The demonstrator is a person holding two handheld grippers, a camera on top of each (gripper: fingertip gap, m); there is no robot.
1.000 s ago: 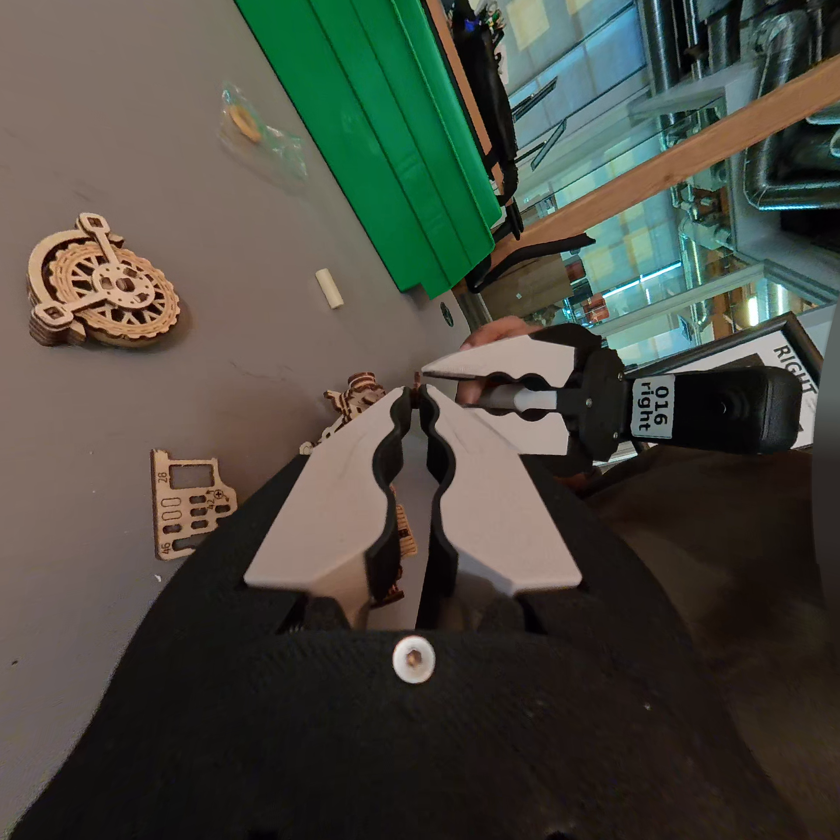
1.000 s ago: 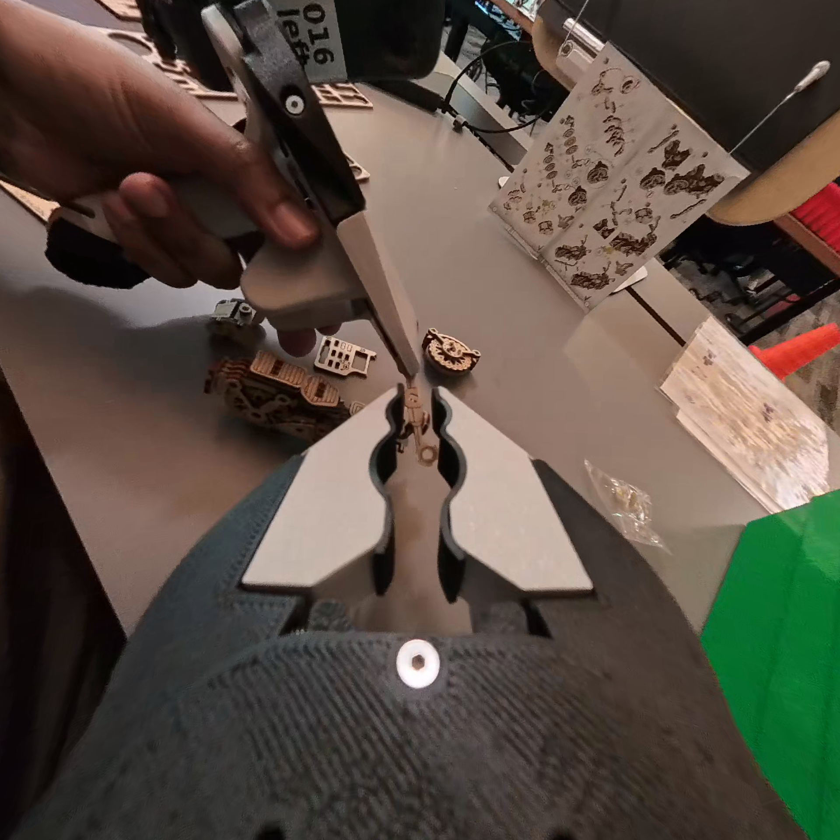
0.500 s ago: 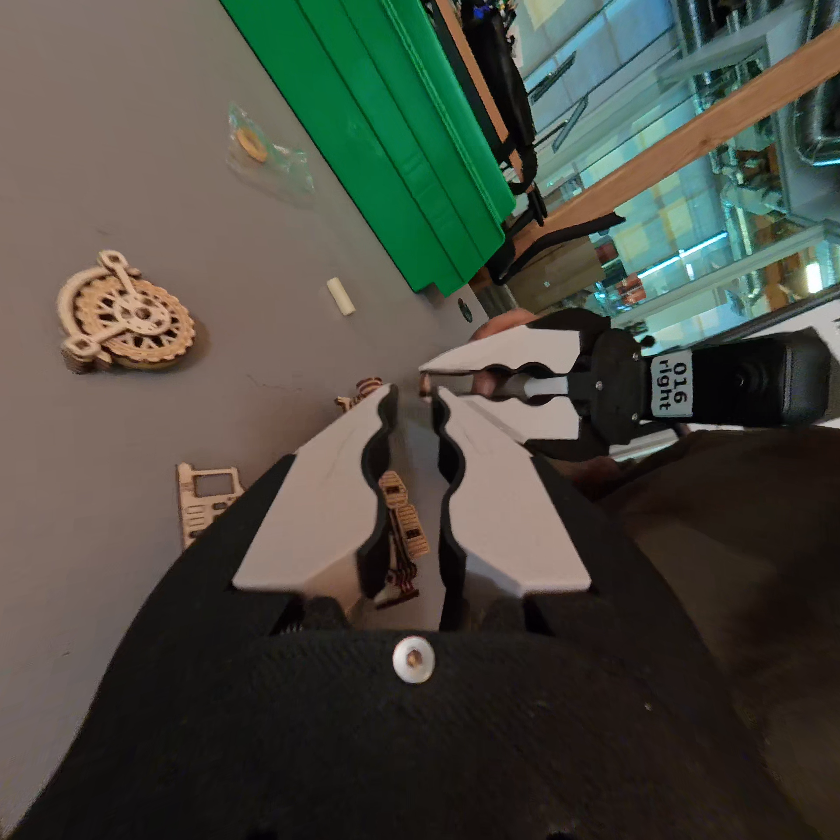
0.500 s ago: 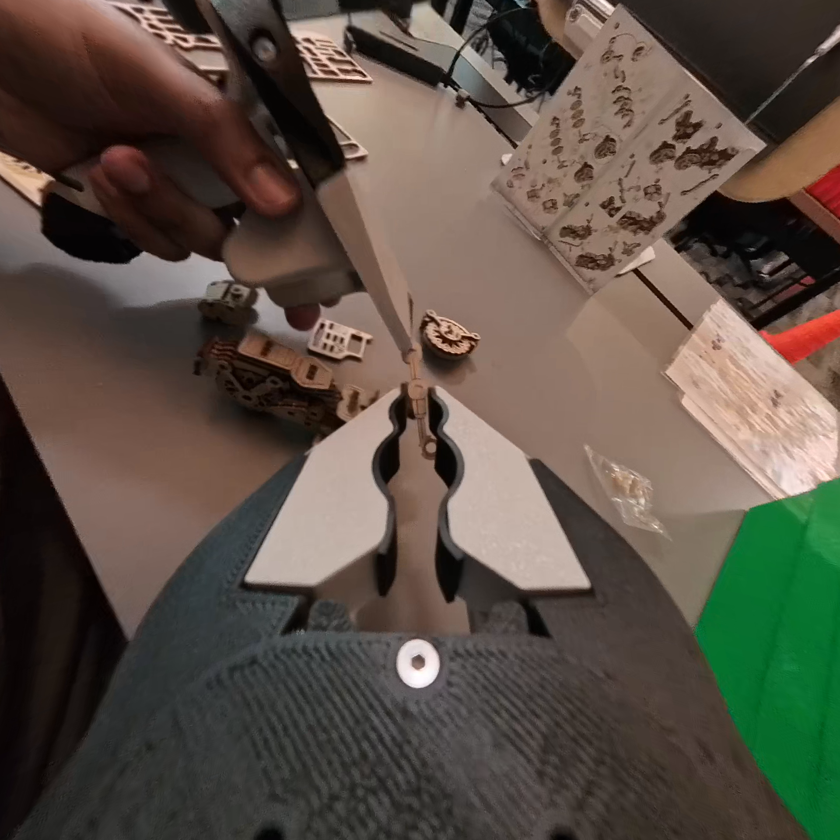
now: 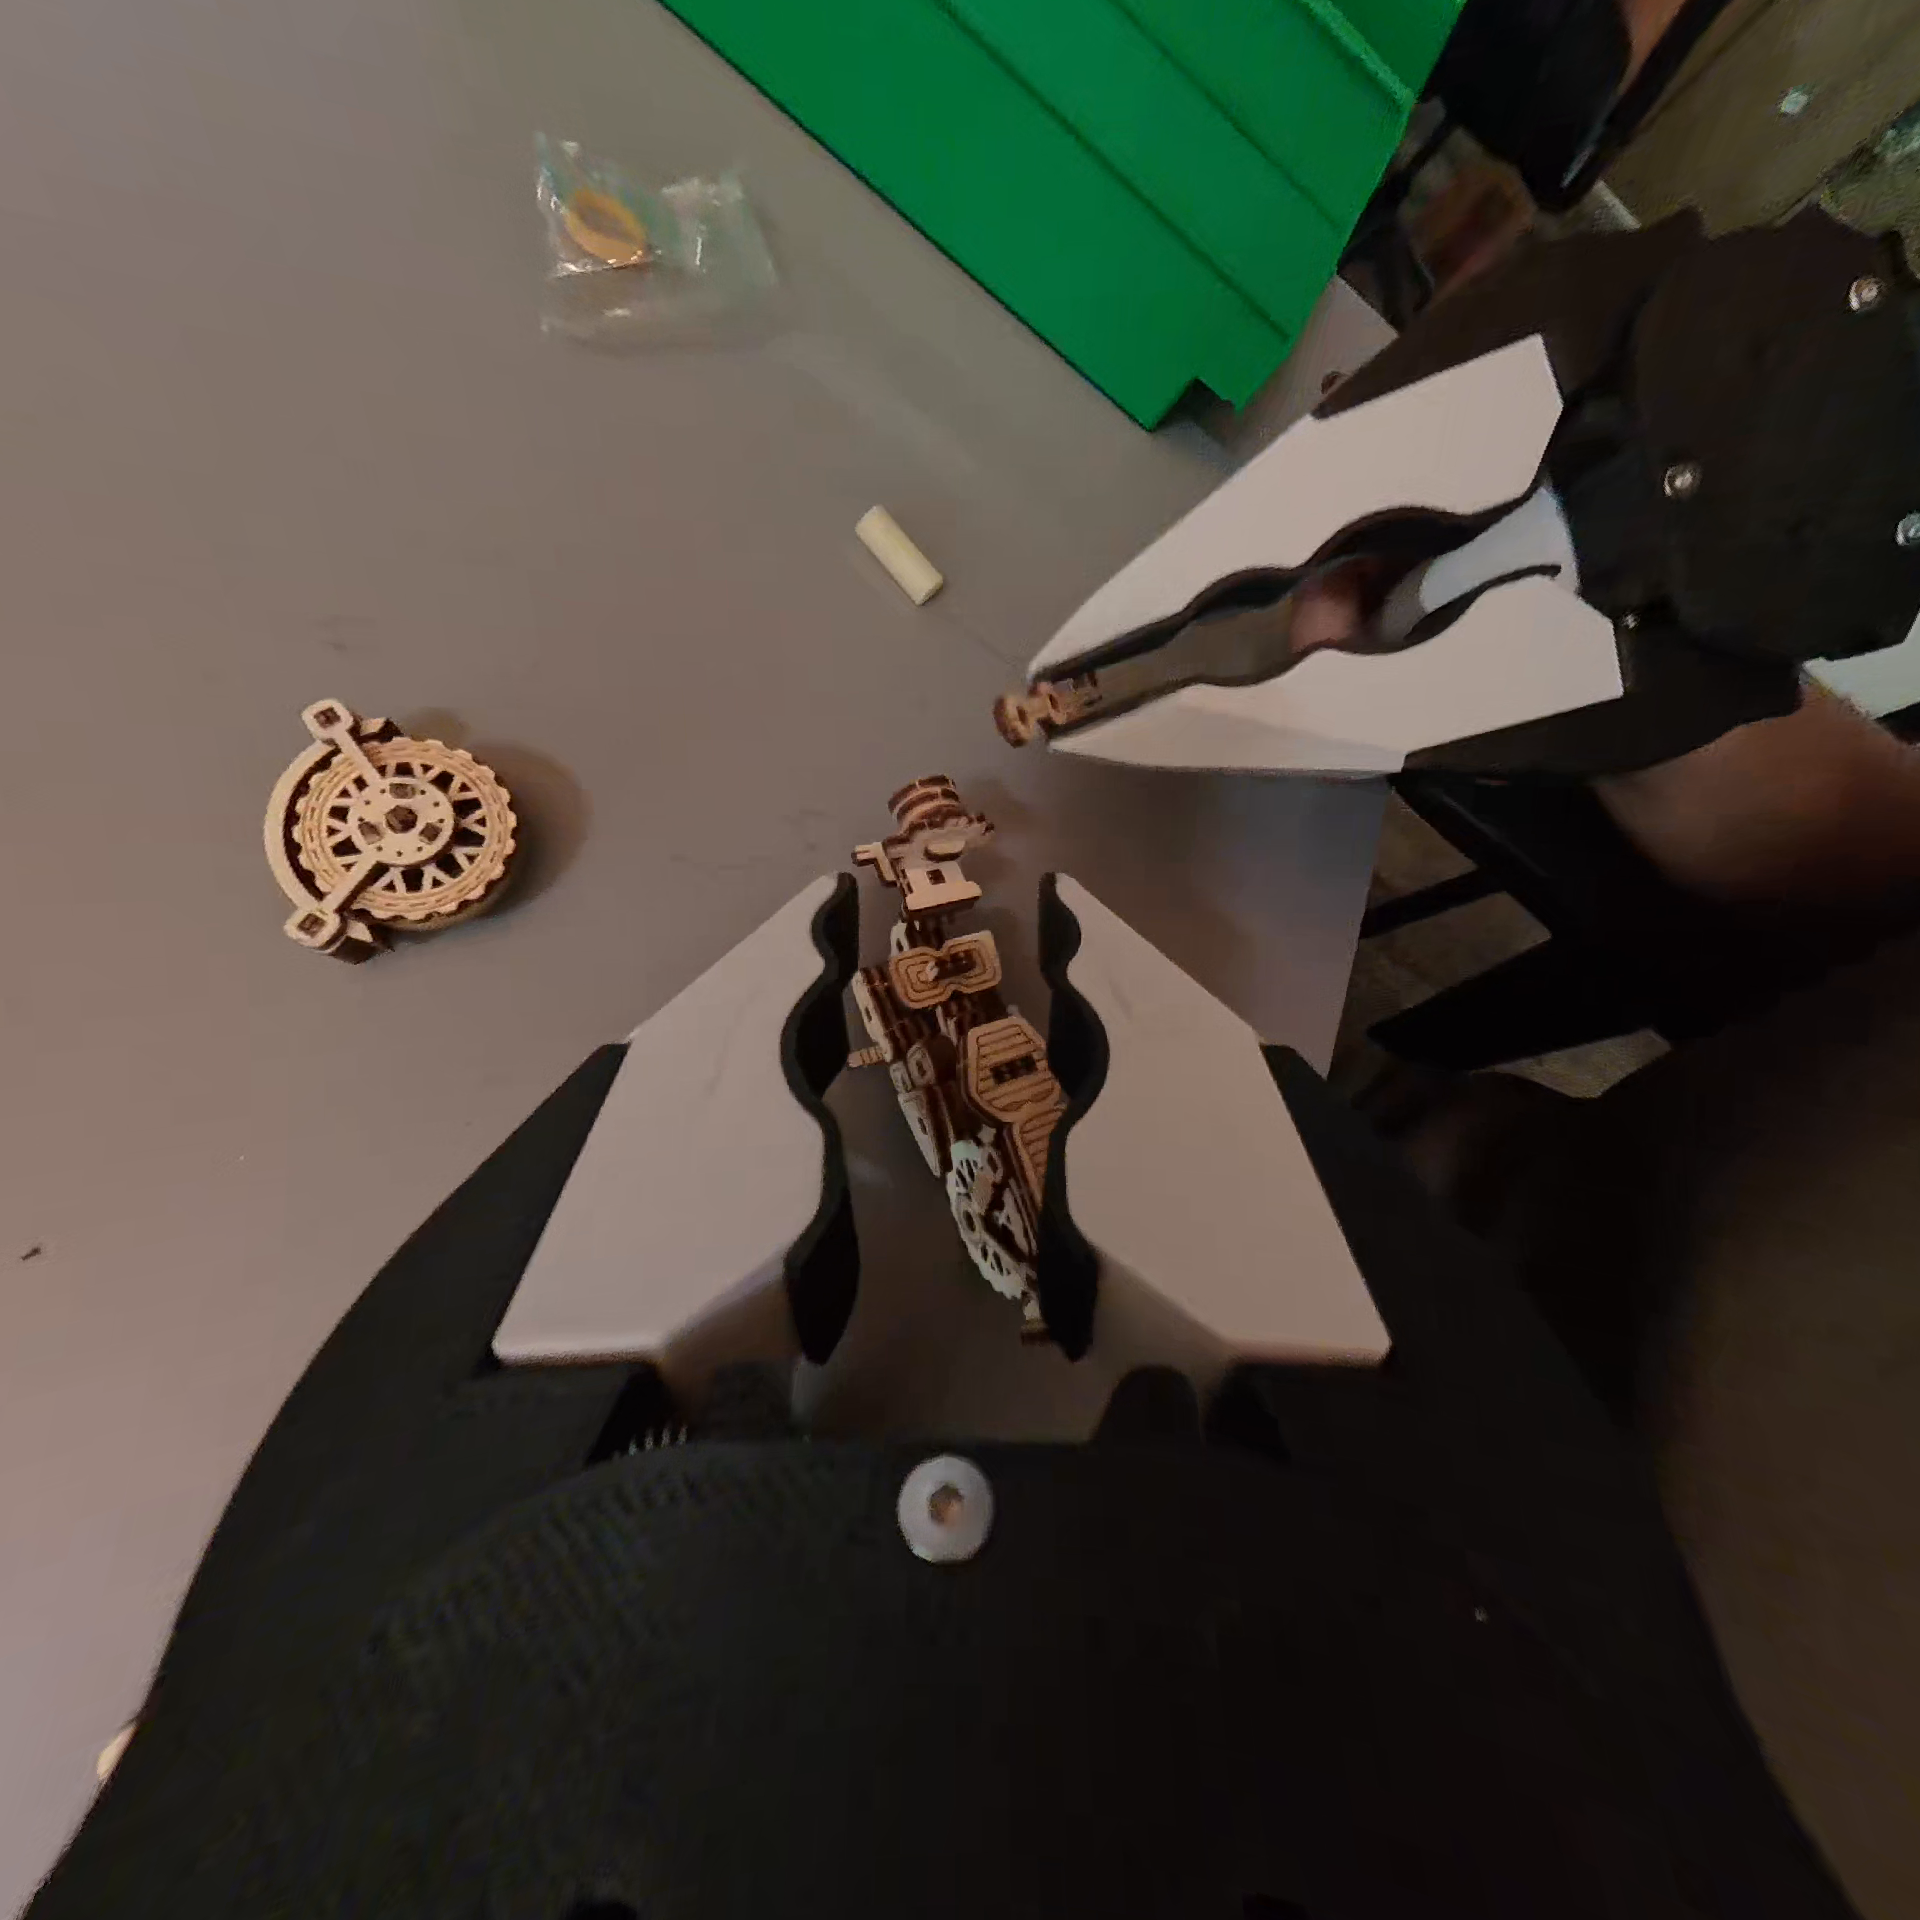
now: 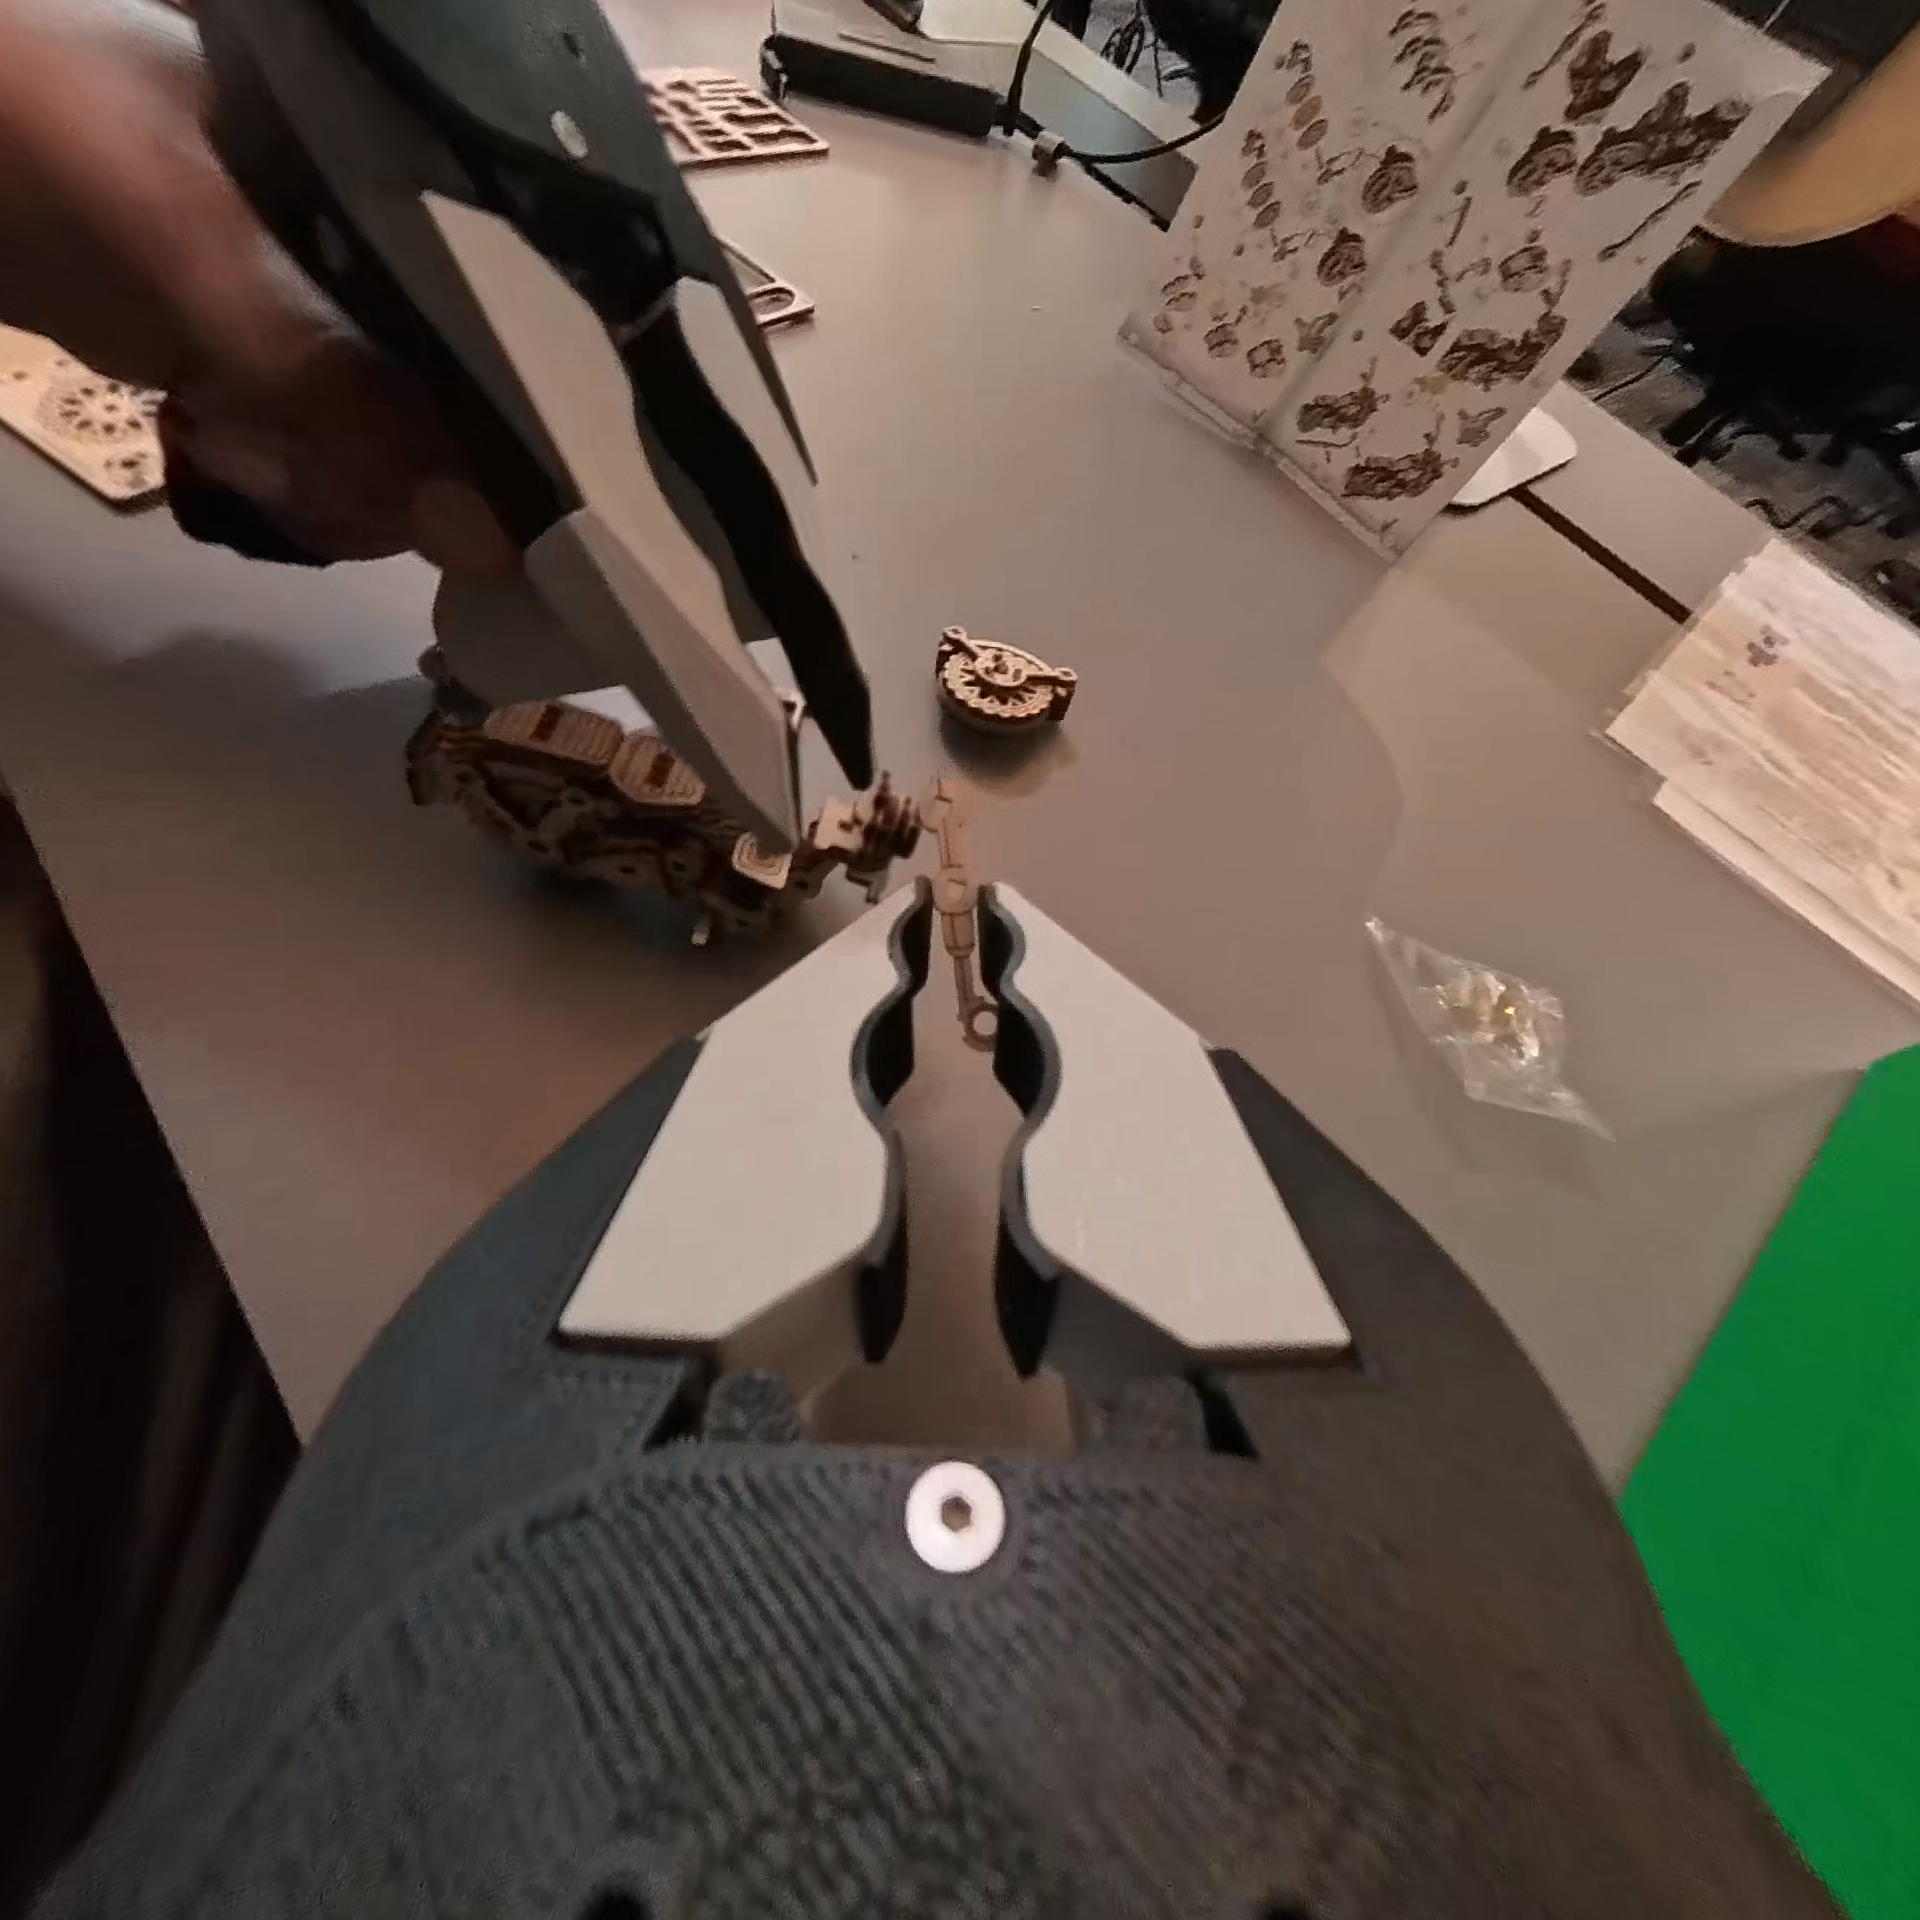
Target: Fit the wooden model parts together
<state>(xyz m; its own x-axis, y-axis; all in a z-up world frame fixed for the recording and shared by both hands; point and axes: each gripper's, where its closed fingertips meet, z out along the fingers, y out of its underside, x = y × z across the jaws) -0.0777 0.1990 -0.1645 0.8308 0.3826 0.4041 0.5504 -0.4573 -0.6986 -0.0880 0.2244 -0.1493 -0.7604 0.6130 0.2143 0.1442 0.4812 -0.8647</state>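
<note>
Left gripper [image 5: 945, 894], jaws parted, straddles the wooden motorcycle body [image 5: 961, 1081] on the grey bench [image 5: 312, 416]. Right gripper [image 6: 951, 894] jaws clench a thin wooden link [image 6: 954, 894]. The printed instruction sheet [image 6: 1434, 239] is not legible.

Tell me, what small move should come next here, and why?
Probably close the open left gripper on the wooden model body lying between its fingers. The right gripper already pinches a thin wooden rod near the model's front end, so the body likely needs steadying first.
</note>
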